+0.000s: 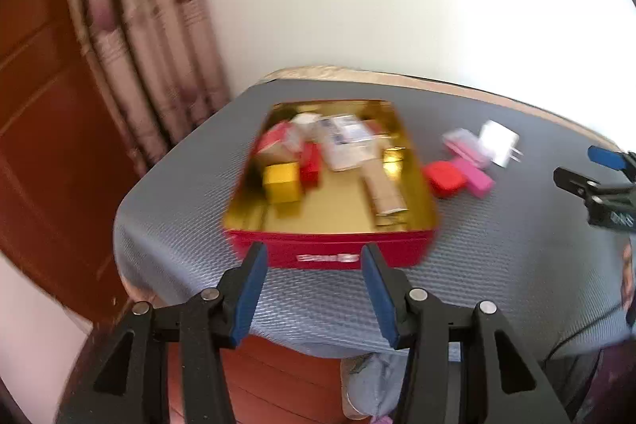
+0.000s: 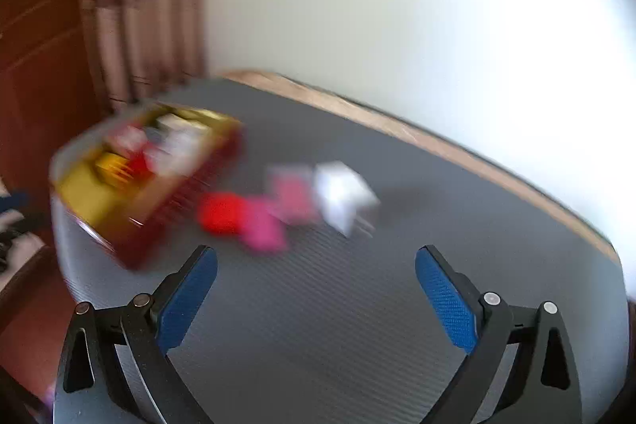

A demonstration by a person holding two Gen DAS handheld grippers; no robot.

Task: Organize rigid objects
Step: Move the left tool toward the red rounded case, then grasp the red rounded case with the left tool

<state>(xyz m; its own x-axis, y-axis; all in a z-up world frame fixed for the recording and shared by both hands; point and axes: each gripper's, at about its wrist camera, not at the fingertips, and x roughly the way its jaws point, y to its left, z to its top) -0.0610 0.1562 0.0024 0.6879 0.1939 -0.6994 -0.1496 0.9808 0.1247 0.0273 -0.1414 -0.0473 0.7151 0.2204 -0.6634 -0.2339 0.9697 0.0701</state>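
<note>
A rectangular red box (image 1: 330, 253) with a shiny gold lining sits left of centre on the grey ribbed mat (image 1: 497, 245), crowded with small rigid pieces: one yellow cube (image 1: 283, 181), one small red block (image 1: 311, 167), one long tan carton (image 1: 384, 194) and a white printed packet (image 1: 344, 141). To its right, four items lie loose on the mat, close together: a rounded red case (image 1: 444, 178), a pink bar (image 1: 475, 177), a clear pinkish packet (image 1: 463, 142) and a white plug adapter (image 1: 499, 141) with two metal prongs. The left gripper (image 1: 314, 288) hovers before the box, blue pads parted and holding nothing. The right gripper (image 2: 316, 300) stands wide apart, empty, near the loose items.
</note>
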